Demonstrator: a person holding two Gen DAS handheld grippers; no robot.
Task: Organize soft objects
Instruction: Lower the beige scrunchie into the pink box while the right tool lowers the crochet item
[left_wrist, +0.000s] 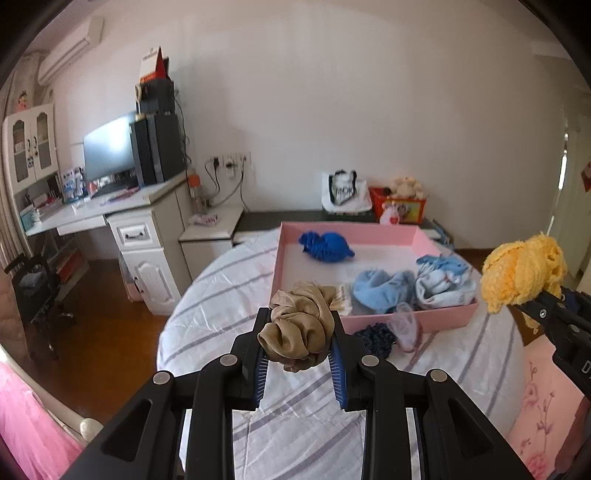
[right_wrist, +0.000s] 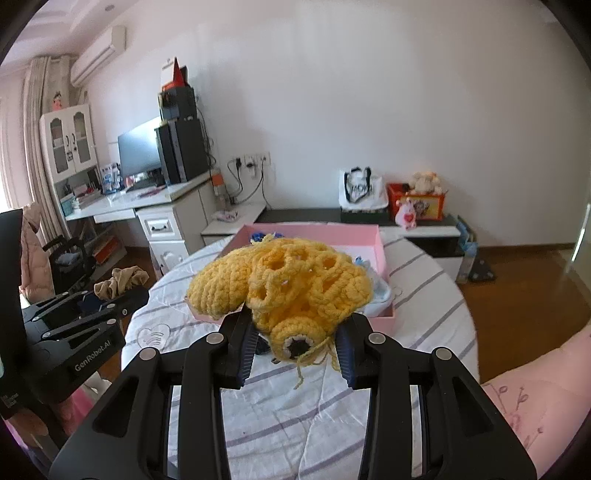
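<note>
My left gripper (left_wrist: 299, 332) is shut on a tan satin scrunchie (left_wrist: 301, 325), held in the air just short of the near left corner of the pink tray (left_wrist: 436, 319). My right gripper (right_wrist: 295, 332) is shut on a yellow crocheted piece (right_wrist: 280, 286), also off the bed and in front of the tray (right_wrist: 382, 254); it shows at the right edge of the left wrist view as the yellow piece (left_wrist: 524, 271). Inside the tray lie a dark blue knit item (left_wrist: 325, 247), a light blue fuzzy item (left_wrist: 382, 290) and a pale blue patterned cloth (left_wrist: 445, 280).
The tray rests on a bed with a white, purple-striped sheet (left_wrist: 229, 306). A navy knit piece (left_wrist: 376, 338) and a pale mauve scrunchie (left_wrist: 406, 326) lie on the sheet before the tray. A white desk (left_wrist: 147, 229), a low cabinet (right_wrist: 436, 232) and wooden floor lie beyond.
</note>
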